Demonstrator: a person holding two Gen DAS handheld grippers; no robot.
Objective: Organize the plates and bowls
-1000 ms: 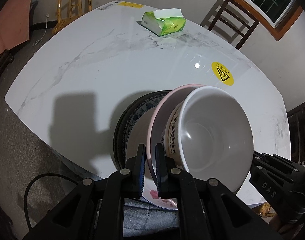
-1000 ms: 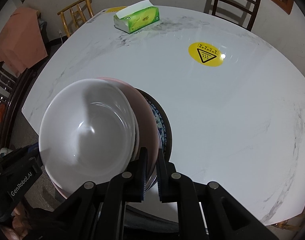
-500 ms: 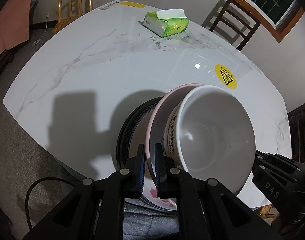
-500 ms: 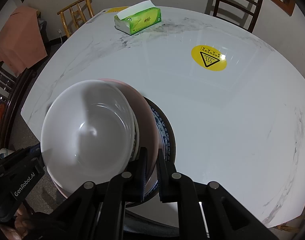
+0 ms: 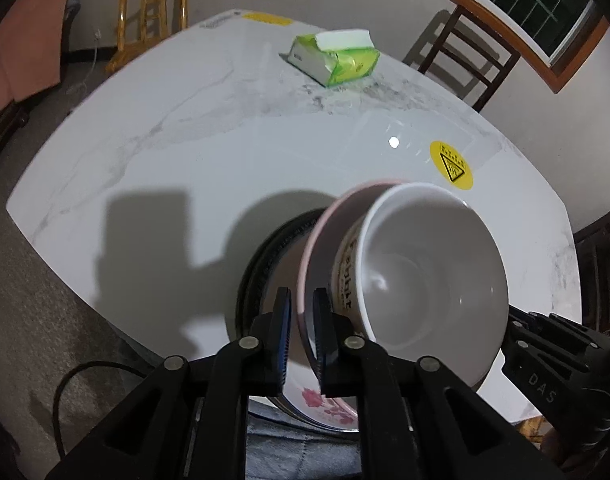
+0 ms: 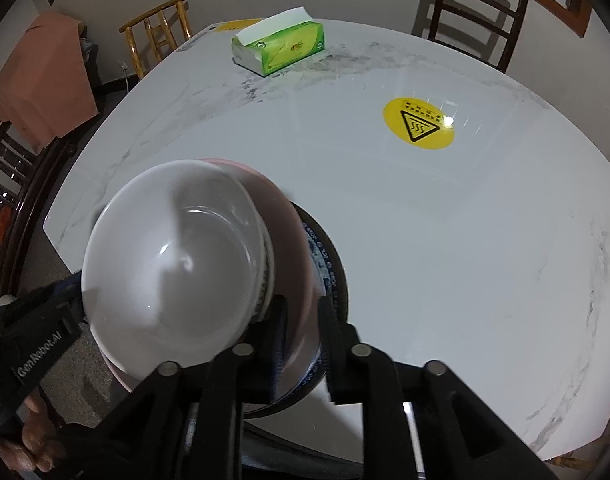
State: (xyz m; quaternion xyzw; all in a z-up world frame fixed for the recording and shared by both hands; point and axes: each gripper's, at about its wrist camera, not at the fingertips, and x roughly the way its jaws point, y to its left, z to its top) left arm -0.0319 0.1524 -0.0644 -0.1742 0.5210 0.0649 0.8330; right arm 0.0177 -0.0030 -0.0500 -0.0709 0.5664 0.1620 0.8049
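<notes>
A white bowl [image 5: 425,280] with black lettering sits inside a pink flowered plate [image 5: 325,248], which lies on a dark-rimmed blue-patterned plate [image 5: 261,264] at the table's near edge. My left gripper [image 5: 302,322] straddles the pink plate's near rim. Its jaws are opening, and a thin gap shows beside the rim. In the right wrist view the white bowl [image 6: 173,264], pink plate [image 6: 289,240] and dark plate [image 6: 329,264] appear from the opposite side. My right gripper [image 6: 303,320] also straddles the pink rim, its jaws opening and standing clear of it.
The white marble table [image 5: 225,140] carries a green tissue pack [image 5: 333,60] at the far side and a yellow warning sticker [image 5: 451,164]. Wooden chairs [image 6: 157,36] stand behind it. A hand [image 6: 25,432] holds the left gripper's body at the lower left of the right wrist view.
Both grippers' jaws have parted from the pink plate's rim, the right more than the left. The stack of dishes stays where it was.
</notes>
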